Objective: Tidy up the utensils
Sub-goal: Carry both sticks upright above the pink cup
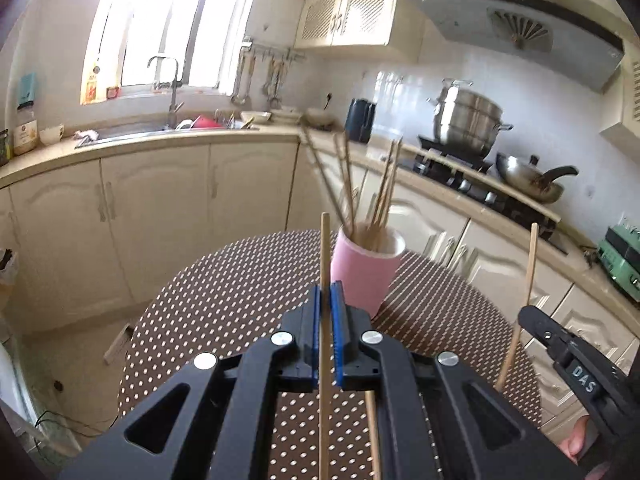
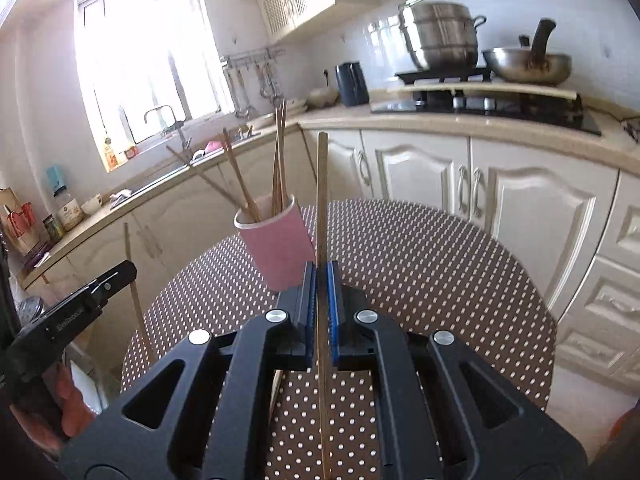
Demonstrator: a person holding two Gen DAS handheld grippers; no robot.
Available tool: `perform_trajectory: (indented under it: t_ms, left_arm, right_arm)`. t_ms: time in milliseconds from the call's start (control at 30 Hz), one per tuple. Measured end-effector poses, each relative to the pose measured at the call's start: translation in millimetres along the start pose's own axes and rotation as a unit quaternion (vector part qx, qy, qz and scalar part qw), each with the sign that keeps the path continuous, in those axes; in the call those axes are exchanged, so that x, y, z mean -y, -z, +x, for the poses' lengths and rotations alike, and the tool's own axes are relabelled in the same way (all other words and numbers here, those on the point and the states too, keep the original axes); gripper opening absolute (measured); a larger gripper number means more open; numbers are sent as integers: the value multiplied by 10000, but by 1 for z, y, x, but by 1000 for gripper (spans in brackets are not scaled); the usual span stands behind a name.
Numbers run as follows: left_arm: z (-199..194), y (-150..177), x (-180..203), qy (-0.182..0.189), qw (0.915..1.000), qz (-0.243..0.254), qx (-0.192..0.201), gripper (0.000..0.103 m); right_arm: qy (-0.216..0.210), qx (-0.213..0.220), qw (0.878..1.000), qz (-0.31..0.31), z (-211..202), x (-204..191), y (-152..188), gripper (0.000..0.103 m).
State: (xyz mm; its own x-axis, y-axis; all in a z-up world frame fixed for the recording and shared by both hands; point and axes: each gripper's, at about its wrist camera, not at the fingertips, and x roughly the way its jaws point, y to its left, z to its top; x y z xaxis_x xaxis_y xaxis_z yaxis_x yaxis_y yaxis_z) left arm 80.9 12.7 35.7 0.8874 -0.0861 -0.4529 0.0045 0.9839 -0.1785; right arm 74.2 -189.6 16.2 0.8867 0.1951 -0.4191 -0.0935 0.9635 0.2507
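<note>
**Two chopsticks up, cup ahead**

On the left, our left gripper (image 1: 325, 312) is closed on a chopstick (image 1: 325, 248), pinched between the blue pads (image 1: 316, 328) and standing nearly upright, its tip above the pads and its tail running down past the camera. Another stick (image 1: 372, 432) lies on the dotted table (image 1: 224, 280) below the jaws.

In the middle stands the pink cup (image 1: 362, 276), near the far side of the table and just beyond both grippers. It holds a loose bunch of chopsticks (image 1: 382, 188), fanned out and leaning on the rim.

On the right, our right gripper (image 2: 320, 292) is likewise closed on its own chopstick (image 2: 322, 184), upright between the pads.

We judge these sticks light, stiff and thin, likely wood or bamboo, and smooth enough to swivel in a pinch. A hold near the middle, as we have now, should keep each from tipping. The cup looks like paper, so it is light too, and we expect a careless knock could topple it.
</note>
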Motion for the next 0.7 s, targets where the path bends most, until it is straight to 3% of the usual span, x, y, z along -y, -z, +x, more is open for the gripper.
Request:
perform_trajectory:
  t_ms: [700]
  left_arm:
    - [-3, -59, 22, 105, 9967, 60, 801, 6]
  right_arm:
    - [-1, 881, 9958, -248, 2, -28, -80, 6]
